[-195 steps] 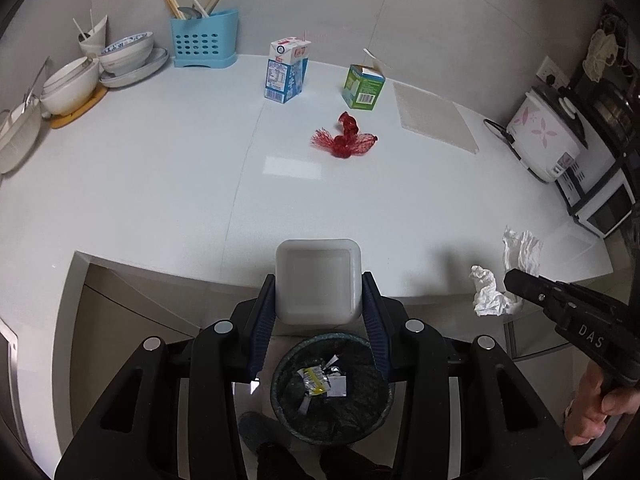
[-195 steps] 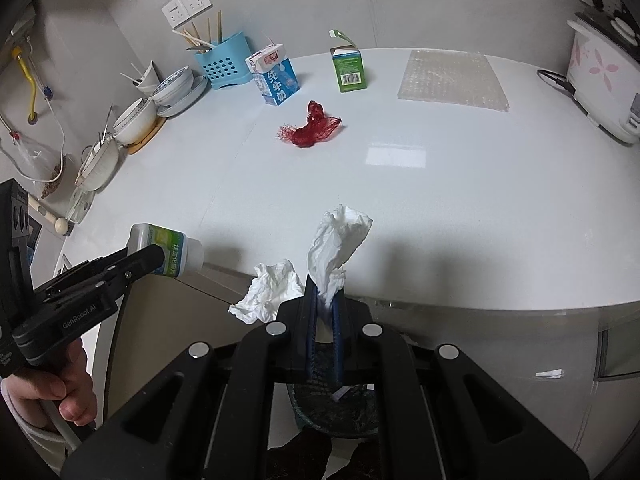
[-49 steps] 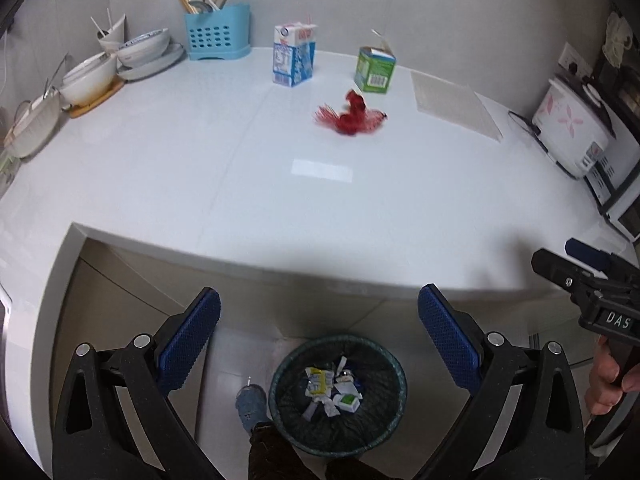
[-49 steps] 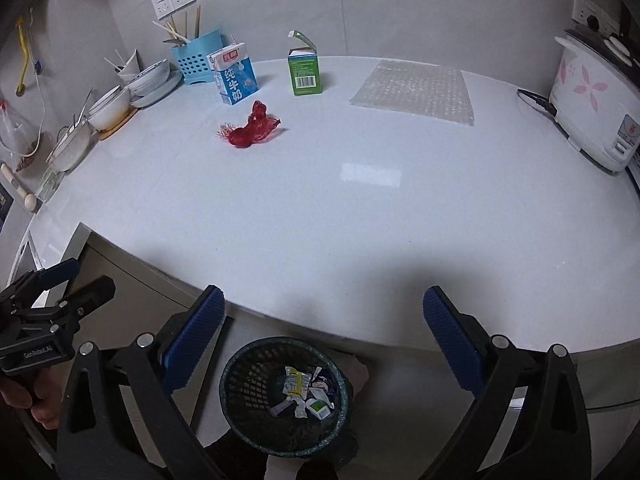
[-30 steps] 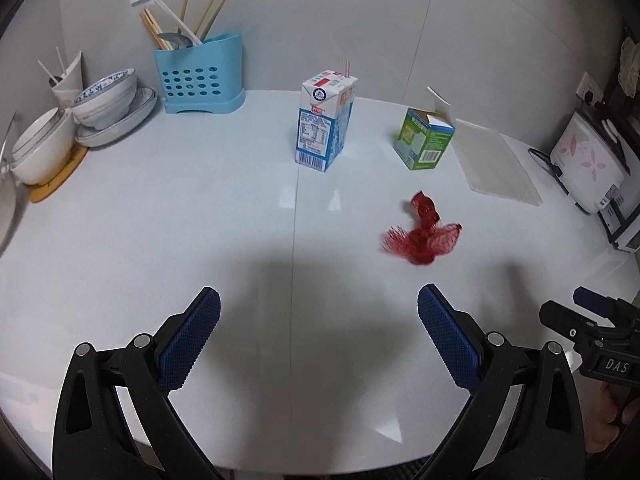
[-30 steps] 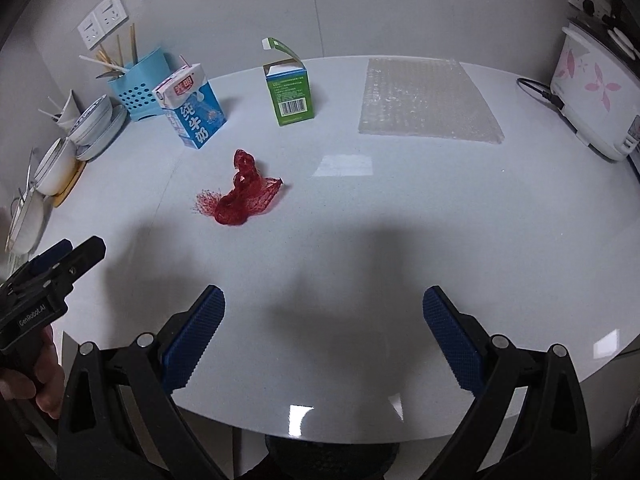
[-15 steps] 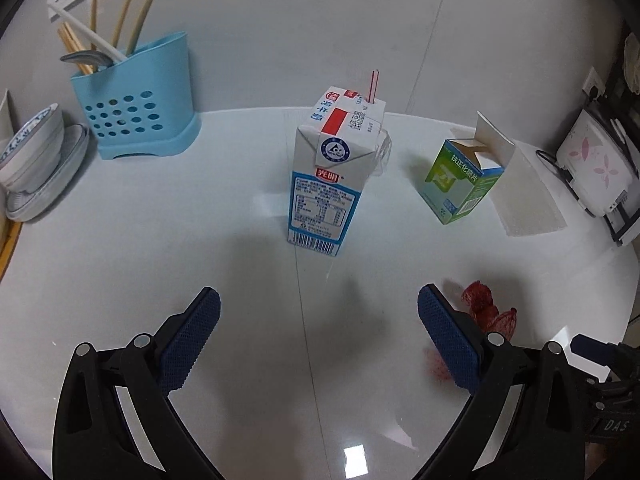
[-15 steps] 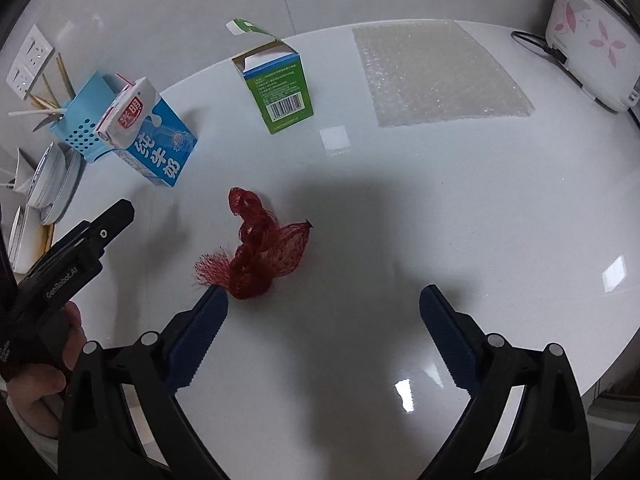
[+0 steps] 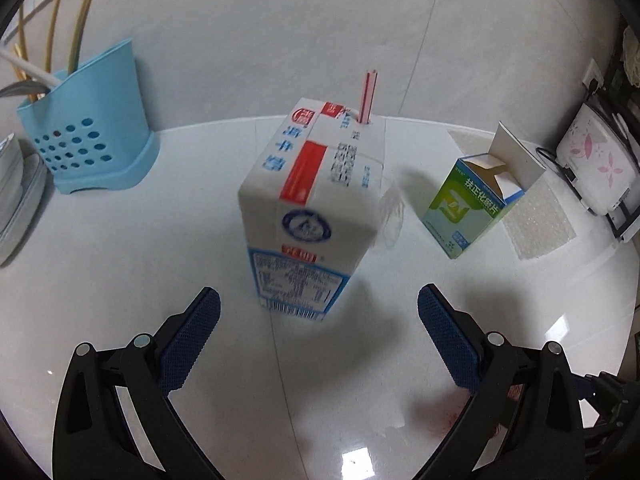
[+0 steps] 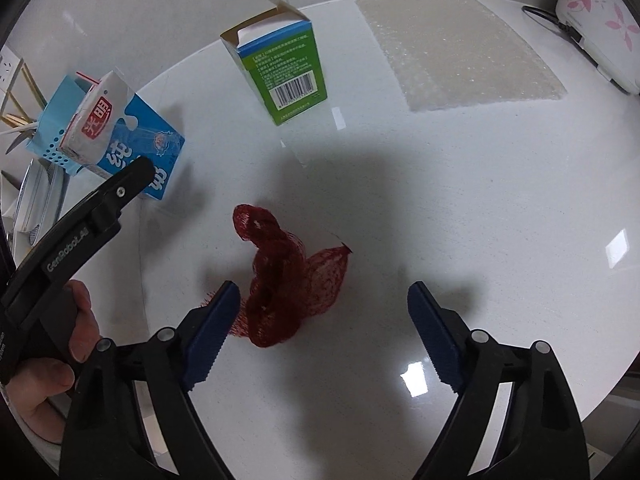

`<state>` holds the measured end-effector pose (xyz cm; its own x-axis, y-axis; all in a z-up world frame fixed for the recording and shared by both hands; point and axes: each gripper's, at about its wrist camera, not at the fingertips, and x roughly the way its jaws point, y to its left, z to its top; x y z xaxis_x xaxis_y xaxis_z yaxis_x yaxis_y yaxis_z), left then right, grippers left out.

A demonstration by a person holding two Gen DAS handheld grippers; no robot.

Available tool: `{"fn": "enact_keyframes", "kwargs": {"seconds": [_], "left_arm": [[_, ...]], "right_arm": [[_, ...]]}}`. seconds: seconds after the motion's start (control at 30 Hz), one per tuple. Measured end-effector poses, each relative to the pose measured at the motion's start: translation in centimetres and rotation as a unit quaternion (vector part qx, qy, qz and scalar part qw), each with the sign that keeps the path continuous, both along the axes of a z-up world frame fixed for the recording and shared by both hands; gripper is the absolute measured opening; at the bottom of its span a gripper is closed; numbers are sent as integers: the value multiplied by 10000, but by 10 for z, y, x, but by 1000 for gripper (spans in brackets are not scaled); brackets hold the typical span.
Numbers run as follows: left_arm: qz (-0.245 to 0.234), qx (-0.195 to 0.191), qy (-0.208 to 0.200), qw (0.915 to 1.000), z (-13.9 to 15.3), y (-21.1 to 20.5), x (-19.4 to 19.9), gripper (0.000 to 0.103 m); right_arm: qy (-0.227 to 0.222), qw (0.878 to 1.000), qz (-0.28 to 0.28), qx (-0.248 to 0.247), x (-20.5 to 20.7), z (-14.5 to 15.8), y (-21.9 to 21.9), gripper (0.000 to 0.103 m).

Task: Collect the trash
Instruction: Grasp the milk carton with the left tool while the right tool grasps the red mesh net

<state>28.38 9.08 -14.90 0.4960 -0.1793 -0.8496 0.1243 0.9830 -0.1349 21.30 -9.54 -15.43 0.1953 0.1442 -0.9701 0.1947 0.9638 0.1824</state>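
Observation:
A blue and white milk carton [image 9: 308, 220] with a pink straw stands on the white counter, just ahead of my left gripper [image 9: 318, 312], which is open and empty. The carton also shows in the right wrist view [image 10: 120, 140]. A crumpled red mesh net [image 10: 288, 284] lies on the counter between the fingers of my right gripper [image 10: 324, 308], nearer the left finger; that gripper is open and empty. An opened green box [image 10: 280, 64] stands behind the net and also shows in the left wrist view [image 9: 472, 208].
A blue utensil holder [image 9: 88, 140] with chopsticks stands at the back left, beside stacked dishes [image 9: 12, 204]. A bubble-wrap sheet [image 10: 456, 48] lies at the back right, next to a white rice cooker [image 10: 600, 20]. The wall is close behind the cartons.
Both grippers moved forward from over the bin at the counter's edge. The left has closed in on the milk carton; the right has lowered around the red net. Both stay open.

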Motion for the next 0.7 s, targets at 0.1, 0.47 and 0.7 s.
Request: {"fn": "enact_keyframes", "kwargs": {"seconds": [0.1, 0.47, 0.7], "left_arm": [[34, 14, 14, 10000, -1, 0, 6, 95], [229, 151, 89, 9996, -2, 1, 11, 43], [115, 229, -39, 9997, 8, -1, -5, 42]], "right_arm": [[48, 10000, 37, -13, 4, -2, 6, 76], [145, 9998, 145, 43, 8, -9, 21, 35], [154, 9994, 291, 87, -1, -8, 24, 16]]}}
